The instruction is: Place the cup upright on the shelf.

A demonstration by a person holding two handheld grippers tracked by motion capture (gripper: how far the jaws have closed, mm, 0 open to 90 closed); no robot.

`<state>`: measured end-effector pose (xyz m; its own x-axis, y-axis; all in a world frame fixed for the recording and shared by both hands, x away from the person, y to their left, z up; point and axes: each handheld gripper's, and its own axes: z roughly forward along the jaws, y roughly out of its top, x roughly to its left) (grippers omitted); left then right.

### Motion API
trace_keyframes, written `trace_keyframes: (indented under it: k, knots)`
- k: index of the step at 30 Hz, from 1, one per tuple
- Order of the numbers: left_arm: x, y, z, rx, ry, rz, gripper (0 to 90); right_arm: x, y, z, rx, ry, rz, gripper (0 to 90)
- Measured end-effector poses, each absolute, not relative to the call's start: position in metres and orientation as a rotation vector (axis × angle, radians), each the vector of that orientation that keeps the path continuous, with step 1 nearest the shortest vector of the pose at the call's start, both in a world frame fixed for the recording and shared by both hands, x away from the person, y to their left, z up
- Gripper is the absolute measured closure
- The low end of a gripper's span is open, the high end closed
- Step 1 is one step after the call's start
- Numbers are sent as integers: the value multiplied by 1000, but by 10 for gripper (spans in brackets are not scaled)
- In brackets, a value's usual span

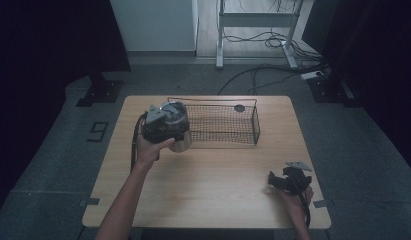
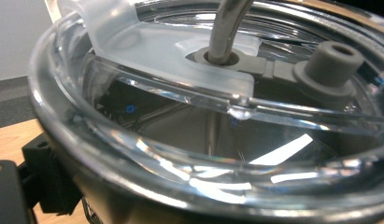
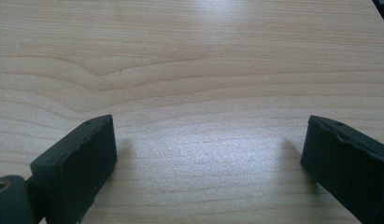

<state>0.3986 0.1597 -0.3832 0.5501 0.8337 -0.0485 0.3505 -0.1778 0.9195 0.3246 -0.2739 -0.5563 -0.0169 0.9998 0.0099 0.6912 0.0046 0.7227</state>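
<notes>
The right gripper (image 1: 280,181) rested near the table's (image 1: 208,175) front right corner, well apart from the wire basket (image 1: 220,124). In the right gripper view its two black jaws stood wide apart over bare wood, with nothing between them. It looked parked — no part in the step at hand.

Farther in, the left gripper (image 1: 165,125) sat just beside the wire basket's left end, held up by the person's left hand (image 1: 150,149). It was at a steel cup with a clear lid (image 1: 179,131), which stood close against that end of the basket. The left gripper view looked across the cup's clear lid (image 2: 189,112) from very near: a metal straw (image 2: 227,28) rose through a grey stopper, and a second grey plug stood beside it. One black jaw showed low at the left against the cup's wall; the other was hidden, so I could not tell for sure whether the gripper had closed on the cup, though it seemed to.

Inside the basket, toward its far right corner, lay a small dark round thing (image 1: 239,108).

My judgement: the step in hand was carrying the cup at the basket's left end — either into it or out of it. The next move called for a firm hold, the cup kept upright, and enough lift to clear the basket's rim.
</notes>
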Motion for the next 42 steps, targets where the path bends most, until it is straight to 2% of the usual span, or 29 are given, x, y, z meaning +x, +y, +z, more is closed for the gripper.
trace_keyframes:
  k: [42]
  knots:
    - [452,140,-373,1784,1046,592,39,324,-274,-556,1738,1761,764,37]
